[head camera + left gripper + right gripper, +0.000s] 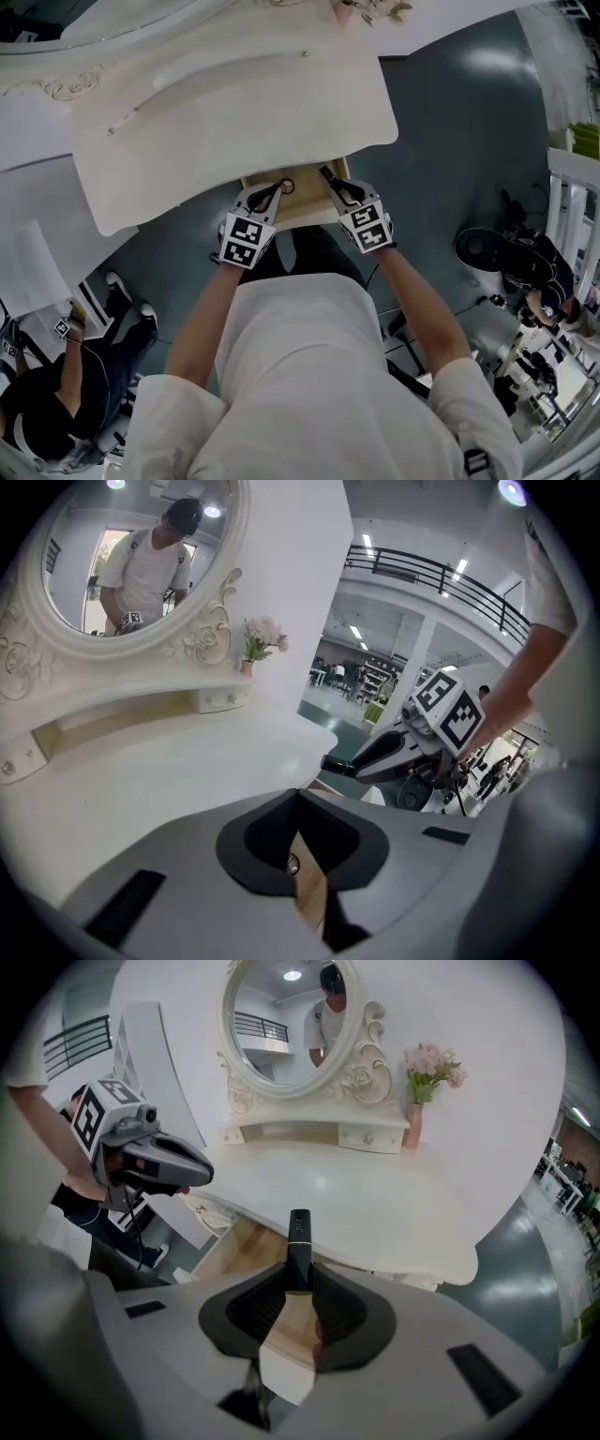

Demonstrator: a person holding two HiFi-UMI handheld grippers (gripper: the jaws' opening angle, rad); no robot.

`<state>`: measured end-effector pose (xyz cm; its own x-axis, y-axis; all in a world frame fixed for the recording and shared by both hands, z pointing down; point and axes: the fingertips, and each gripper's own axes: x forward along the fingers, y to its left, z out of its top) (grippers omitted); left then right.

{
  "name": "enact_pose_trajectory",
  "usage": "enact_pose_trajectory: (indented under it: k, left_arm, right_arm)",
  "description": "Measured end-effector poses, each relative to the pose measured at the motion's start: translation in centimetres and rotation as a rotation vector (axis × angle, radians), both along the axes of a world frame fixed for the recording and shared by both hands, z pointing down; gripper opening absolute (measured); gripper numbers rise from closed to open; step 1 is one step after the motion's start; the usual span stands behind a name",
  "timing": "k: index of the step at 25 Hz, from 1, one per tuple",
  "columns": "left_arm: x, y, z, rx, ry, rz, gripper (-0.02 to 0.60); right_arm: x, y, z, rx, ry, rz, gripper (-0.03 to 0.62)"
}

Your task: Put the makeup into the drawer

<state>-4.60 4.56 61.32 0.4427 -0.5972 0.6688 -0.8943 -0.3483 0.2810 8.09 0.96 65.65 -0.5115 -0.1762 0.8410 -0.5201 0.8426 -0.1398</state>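
Table: cream-white, with a smooth glossy top and a curved, rounded front edge. An oval mirror stands at its back in a carved scroll frame.

Drawer: pulled out beneath the table's front edge. The interior is pale bare wood, flat and rectangular.

Makeup: a slender black tube, straight-sided with a flat end and a thin gold band partway along. It stands upright between the pads of the right gripper, which are clamped on its lower part, leaving the upper part projecting. It is held over the open drawer, close to the table's edge.

Left gripper: jaws pressed fully together, with nothing gripped. It is over the drawer, beside the right gripper but apart from it.

Both grippers have matte grey shells with black pads, and each carries a cube with black-and-white square markers.
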Motion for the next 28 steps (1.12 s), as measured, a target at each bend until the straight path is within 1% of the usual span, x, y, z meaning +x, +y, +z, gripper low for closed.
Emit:
enact_pose_trajectory:
  k: [8,13,18,22,28]
  left_arm:
    - [0.2,1.4,1.5,-0.039,0.002,-0.003,0.015]
    - [0.2,2.0,2.8,-0.063,-0.02,0.01,0.015]
    - [-0.3,2.0,3.7,-0.061,-0.032,0.019,0.015]
    - [-0.8,2.4,4.5,-0.071,-0.025,-0.006,0.015]
    - [-1.8,3.2,5.3,-0.085,-0.023,-0.028,0.015]
  right_arm:
    - [0.0,1.8,4.9,-0.096,0.084,-0.108,0.103]
    - [0.2,2.4,9.2,-0.156,0.18,-0.196,0.103]
    - [-0.4,2.8,12.7,-0.212,0.286,-0.269,0.103]
    - [-0.8,3.1,14.8,-0.24,0.334,-0.287,0.103]
    - [-1.5,2.6,16.5,-0.262,0.354,-0.262,0.103]
